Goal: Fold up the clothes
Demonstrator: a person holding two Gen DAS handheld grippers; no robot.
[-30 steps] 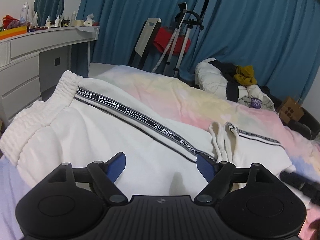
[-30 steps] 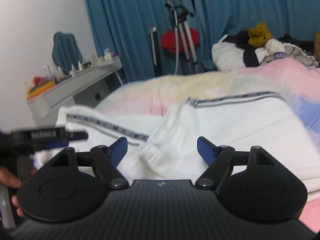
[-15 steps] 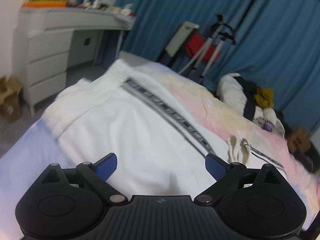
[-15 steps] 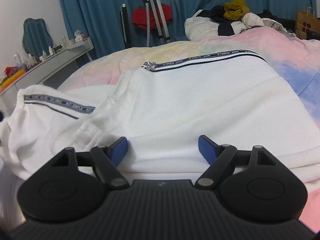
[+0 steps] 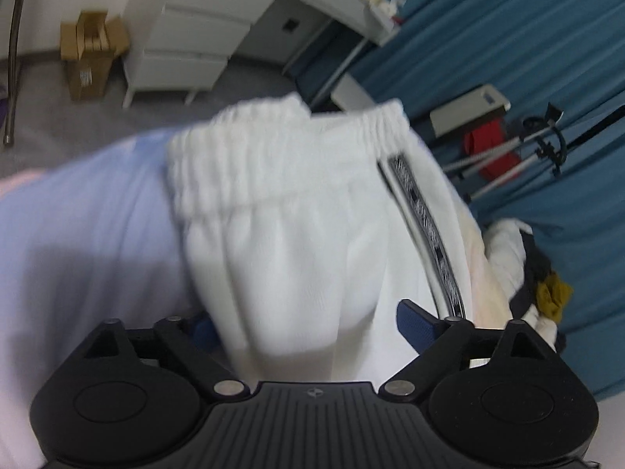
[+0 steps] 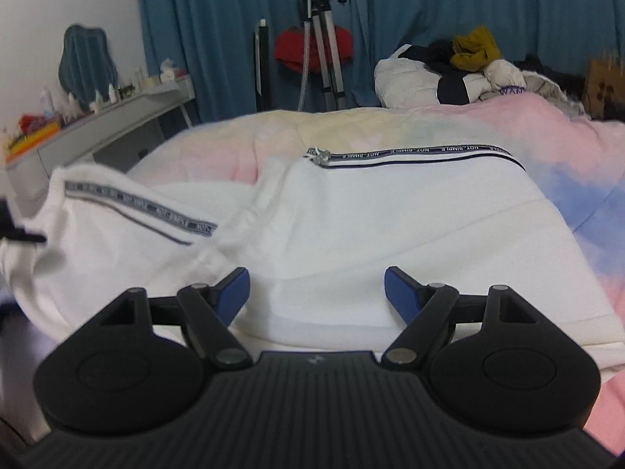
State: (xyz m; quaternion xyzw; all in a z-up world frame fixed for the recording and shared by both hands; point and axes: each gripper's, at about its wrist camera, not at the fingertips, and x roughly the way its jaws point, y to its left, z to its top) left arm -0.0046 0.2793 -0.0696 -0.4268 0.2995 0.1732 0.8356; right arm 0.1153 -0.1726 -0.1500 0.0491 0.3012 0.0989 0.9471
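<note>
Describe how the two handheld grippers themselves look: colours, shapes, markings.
Both look alike. The left gripper and the right gripper each have a matte black ribbed body with a small round emblem at its front edge, flanked by two teardrop-shaped black housings with round discs. Black linkage arms with silver pivot pins carry blue-padded fingers. No cables, sleeves or hands show.

Blue curtains (image 6: 429,8) hang behind a white dresser (image 5: 187,27) on grey floor (image 5: 58,125).

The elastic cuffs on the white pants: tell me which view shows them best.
The left wrist view: the elastic cuffs fill its centre, their ribbing visible though blurred. The right wrist view shows only the pant leg's far end, no ribbing.
</note>
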